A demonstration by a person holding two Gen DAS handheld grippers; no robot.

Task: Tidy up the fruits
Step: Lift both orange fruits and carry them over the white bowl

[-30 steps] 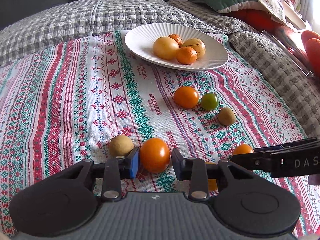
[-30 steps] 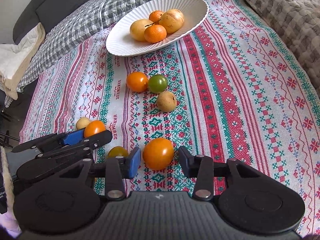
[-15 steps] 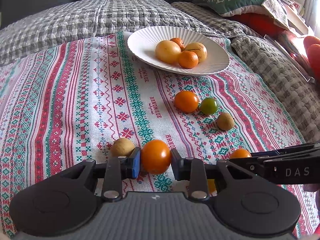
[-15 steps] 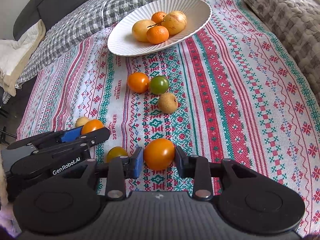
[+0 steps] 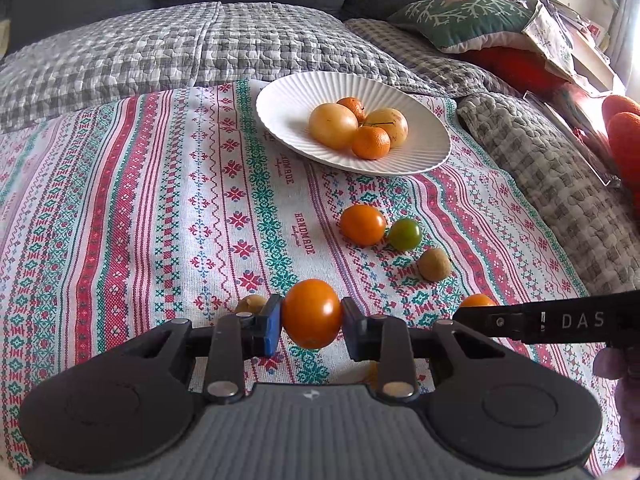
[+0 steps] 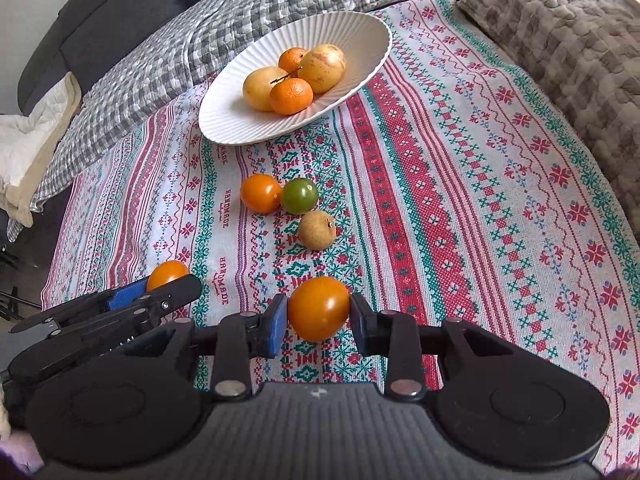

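My left gripper [image 5: 311, 322] is shut on an orange tomato [image 5: 312, 313] and holds it a little above the cloth. My right gripper [image 6: 318, 316] is shut on another orange tomato [image 6: 318, 307], also lifted. A white ribbed plate [image 5: 288, 108] at the back holds two yellow fruits and two tangerines; it also shows in the right wrist view [image 6: 240, 120]. An orange tomato [image 5: 362, 225], a green tomato [image 5: 404, 234] and a brown fruit [image 5: 434, 265] lie on the cloth between plate and grippers. A small tan fruit [image 5: 250, 304] lies behind my left finger.
The patterned cloth [image 5: 160, 220] covers a sofa seat with grey checked quilts [image 5: 160, 48] behind and to the right. A green cushion [image 5: 464, 20] lies at the back right. The right gripper's body [image 5: 560, 320] reaches in from the right in the left wrist view.
Both grippers closed on their orange tomatoes and lifted them off the cloth. The views have risen and tipped toward the plate.
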